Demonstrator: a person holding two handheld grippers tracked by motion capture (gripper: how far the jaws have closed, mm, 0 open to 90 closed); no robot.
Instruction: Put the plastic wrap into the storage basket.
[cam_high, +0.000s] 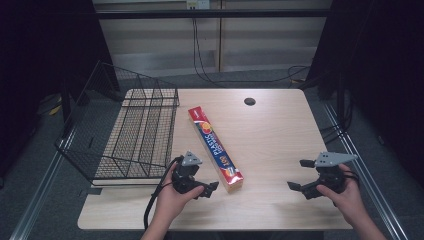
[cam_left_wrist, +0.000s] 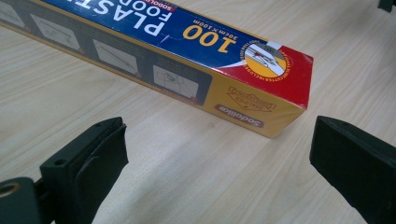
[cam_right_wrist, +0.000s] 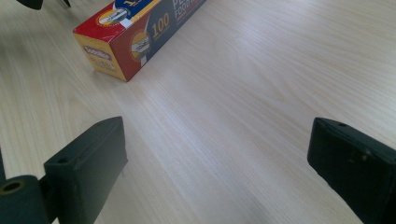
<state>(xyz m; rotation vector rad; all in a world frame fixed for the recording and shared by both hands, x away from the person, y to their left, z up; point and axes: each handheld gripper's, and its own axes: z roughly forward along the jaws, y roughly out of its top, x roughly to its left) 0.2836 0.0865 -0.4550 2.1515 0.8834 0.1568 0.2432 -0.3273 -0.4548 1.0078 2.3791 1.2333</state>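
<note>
Left gripper (cam_high: 212, 188) is seen with its jaws spread wide and nothing between them, parked just at 8 o'clock of the near end of the plastic wrap box (cam_high: 215, 148), and not touching it. Over at 3 o'clock, well apart from the box, the right gripper (cam_high: 300, 174) is held with jaws equally wide and bare tabletop (cam_high: 280, 130) beneath. So nothing has been grasped yet: the box is lying flat near the middle of the tabletop, its long axis running from 11 o'clock down to 5 o'clock, and the wire basket (cam_high: 135, 135) at 9 o'clock is standing with nothing seen inside it. The work is judged to be at its very start, with the approach and the grasp left to be made. Now the materials: the box (cam_left_wrist: 196, 60) is a long, slim, square-sectioned carton of printed cardboard, glossy blue on top, yellow along the side, red at the end, with crisp corners. From the right gripper view the same red and yellow end (cam_right_wrist: 122, 42) is caught. The basket is made of thin black wire mesh, open-topped with sloping walls, and the tabletop is pale wood-grain laminate, smooth and matte, with rounded corners.
</note>
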